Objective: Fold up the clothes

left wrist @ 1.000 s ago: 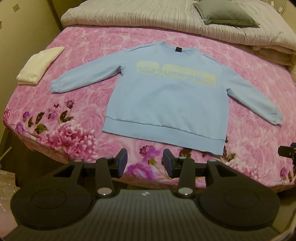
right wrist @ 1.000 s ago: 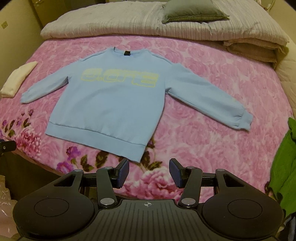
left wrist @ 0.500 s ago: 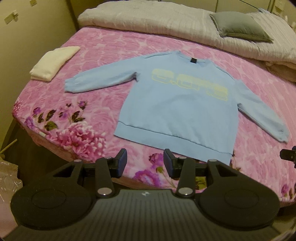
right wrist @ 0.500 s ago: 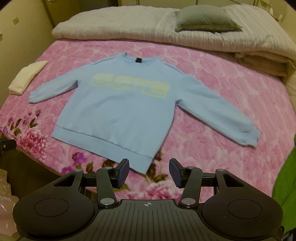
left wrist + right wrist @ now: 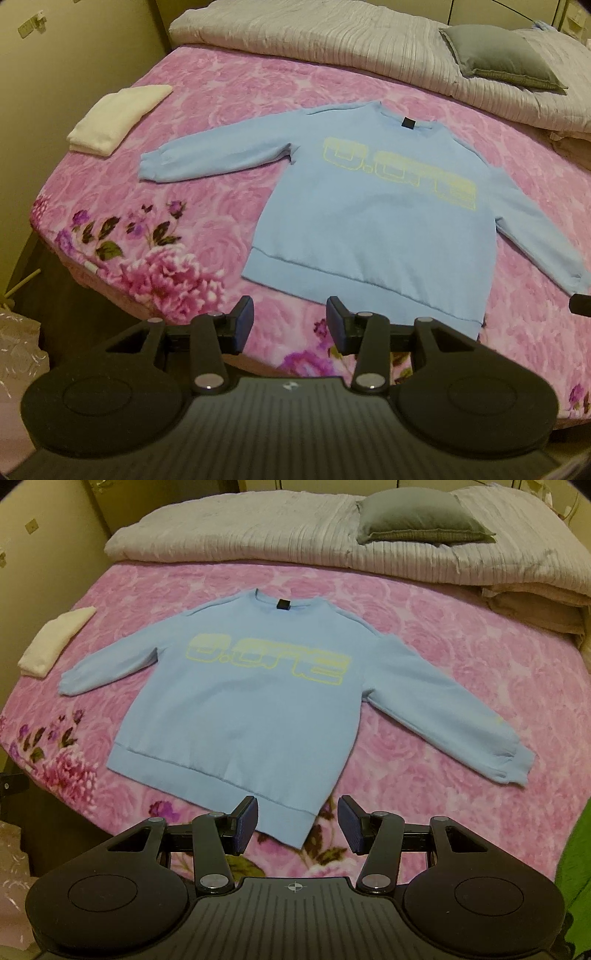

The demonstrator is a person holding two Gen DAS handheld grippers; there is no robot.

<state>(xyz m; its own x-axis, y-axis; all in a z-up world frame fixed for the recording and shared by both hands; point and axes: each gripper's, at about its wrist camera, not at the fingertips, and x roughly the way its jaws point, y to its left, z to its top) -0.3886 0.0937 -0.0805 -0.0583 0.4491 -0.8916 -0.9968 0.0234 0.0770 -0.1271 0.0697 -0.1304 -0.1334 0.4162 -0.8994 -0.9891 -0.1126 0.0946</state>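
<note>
A light blue sweatshirt (image 5: 369, 221) with yellow lettering lies flat, front up, on the pink floral bedspread (image 5: 207, 206), both sleeves spread out. It also shows in the right wrist view (image 5: 251, 716). My left gripper (image 5: 290, 325) is open and empty, just short of the hem near its left corner. My right gripper (image 5: 297, 821) is open and empty, above the hem's right corner.
A folded cream garment (image 5: 118, 118) lies at the bed's left edge. A grey quilt (image 5: 295, 542) and a grey pillow (image 5: 421, 520) lie at the far end. A green cloth (image 5: 576, 867) is at the right edge. The bed's near edge drops off below the grippers.
Both grippers have moved forward toward the sweatshirt's hem, the left one also turning left. Both stayed open. The sweatshirt has not moved.
</note>
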